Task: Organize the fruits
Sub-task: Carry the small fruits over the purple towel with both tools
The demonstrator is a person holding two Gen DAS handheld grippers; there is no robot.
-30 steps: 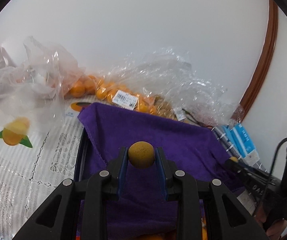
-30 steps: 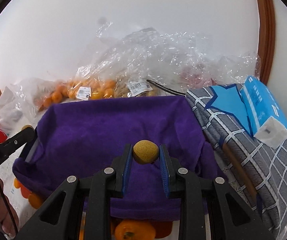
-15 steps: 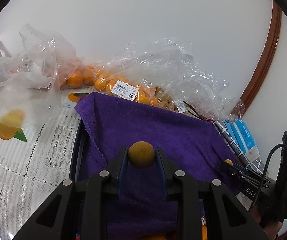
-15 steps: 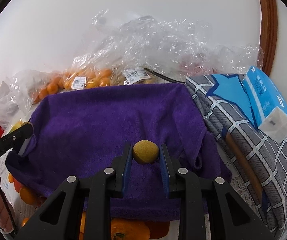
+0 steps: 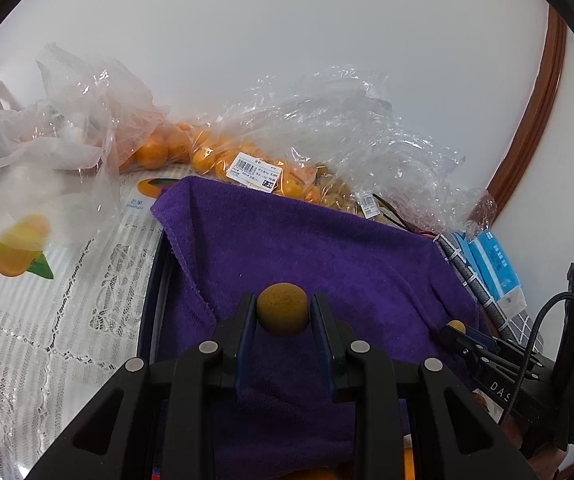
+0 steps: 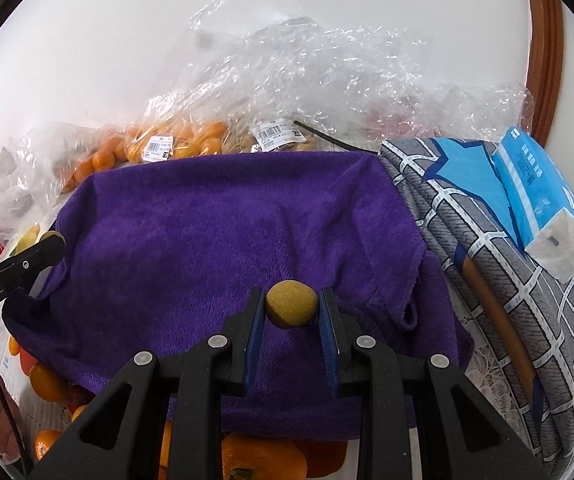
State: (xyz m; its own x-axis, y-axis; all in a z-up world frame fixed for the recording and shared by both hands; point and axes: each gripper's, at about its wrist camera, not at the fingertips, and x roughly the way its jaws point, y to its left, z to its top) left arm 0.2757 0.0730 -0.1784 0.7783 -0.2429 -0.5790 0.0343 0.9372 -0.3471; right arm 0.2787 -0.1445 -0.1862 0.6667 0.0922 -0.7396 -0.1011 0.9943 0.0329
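Note:
My left gripper (image 5: 282, 314) is shut on a small round brown fruit (image 5: 282, 308), held above a purple towel (image 5: 327, 248) that covers a dark tray (image 5: 151, 280). In the right wrist view my right gripper (image 6: 292, 308) is shut on a similar yellow-brown fruit (image 6: 292, 303) over the same purple towel (image 6: 227, 232). Each gripper shows in the other's view: the right gripper (image 5: 453, 330) at the towel's right edge, the left gripper (image 6: 53, 242) at its left edge. Loose oranges (image 6: 263, 456) lie below the towel's near edge.
Clear plastic bags of small oranges (image 5: 207, 156) with price labels lie behind the towel against the white wall. Crumpled empty bags (image 5: 47, 132) sit at the left on a lace tablecloth. A blue tissue pack (image 6: 539, 196) rests on a grey checked cloth (image 6: 487, 264) at the right.
The right wrist view has tipped slightly downward, so the bags sit higher in the picture. Both grippers stay shut on their fruits and have hardly moved.

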